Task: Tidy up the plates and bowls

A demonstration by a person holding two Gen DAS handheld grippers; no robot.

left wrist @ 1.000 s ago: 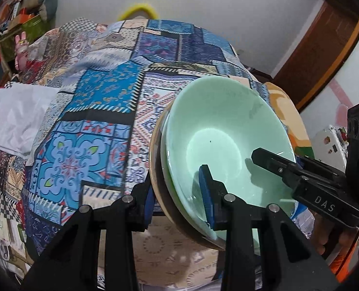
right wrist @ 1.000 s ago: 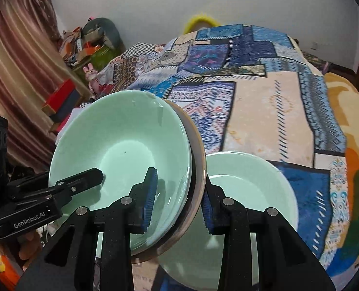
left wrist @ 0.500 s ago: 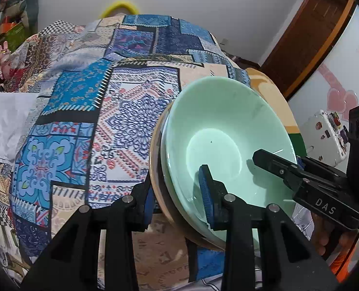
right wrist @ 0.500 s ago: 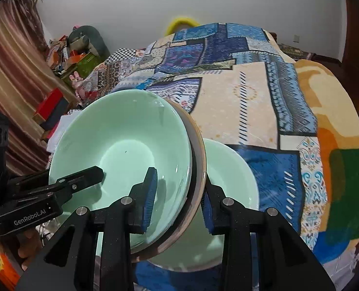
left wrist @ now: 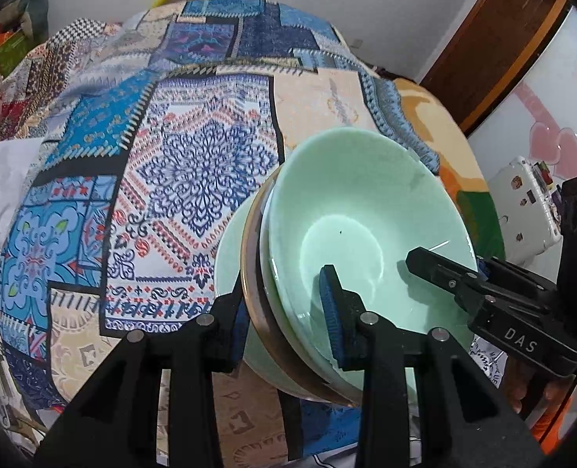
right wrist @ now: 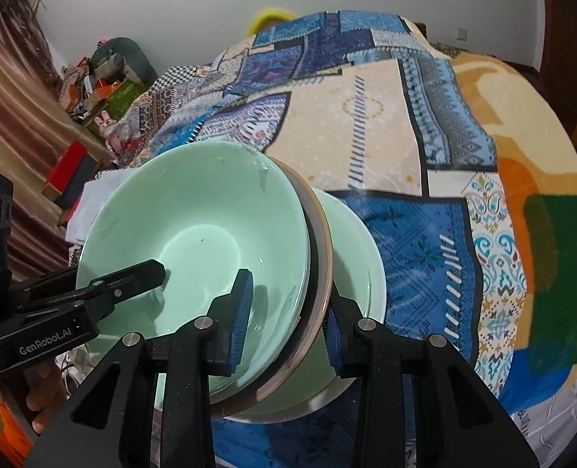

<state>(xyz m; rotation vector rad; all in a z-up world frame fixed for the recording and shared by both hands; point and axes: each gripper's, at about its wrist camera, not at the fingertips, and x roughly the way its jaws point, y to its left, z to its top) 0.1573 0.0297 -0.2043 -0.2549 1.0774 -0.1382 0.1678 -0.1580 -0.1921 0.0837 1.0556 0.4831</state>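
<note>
1. Left tool (left wrist: 288, 304) is closed across the near rim of a stack: a pale green bowl (left wrist: 366, 226) nested in a brown-rimmed plate (left wrist: 255, 284). One blue pad sits inside the bowl, the other behind the plate.
2. Right tool (right wrist: 288, 308) pinches the same stack from the opposite side, gripping bowl (right wrist: 194, 234) and plate (right wrist: 321, 257) together, so the load hangs between two rim grips above the patchwork bedspread (left wrist: 194, 156).
3. A second green bowl (right wrist: 350, 241) lies on the bed directly beneath and behind the stack; whether the plate touches it cannot be told.
4. Risk: glazed rims are slick. If either tool eases first, the stack would likely pivot on the other grip and tip.
5. Risk: the two pieces are only clamped together, not locked. Uneven pressure could let the top bowl slide out of the plate.
6. Risk: lowering off-centre onto the lower bowl could land the plate on one edge, rocking it or chipping ceramic against ceramic.
7. Risk: the bed is soft, so a nested pile may lean once released, especially if the lower bowl already sits tilted.
8. Risk: the outer fingers (right wrist: 339, 335) sit behind the plate and could get trapped between plate and lower bowl as the stack settles.
</note>
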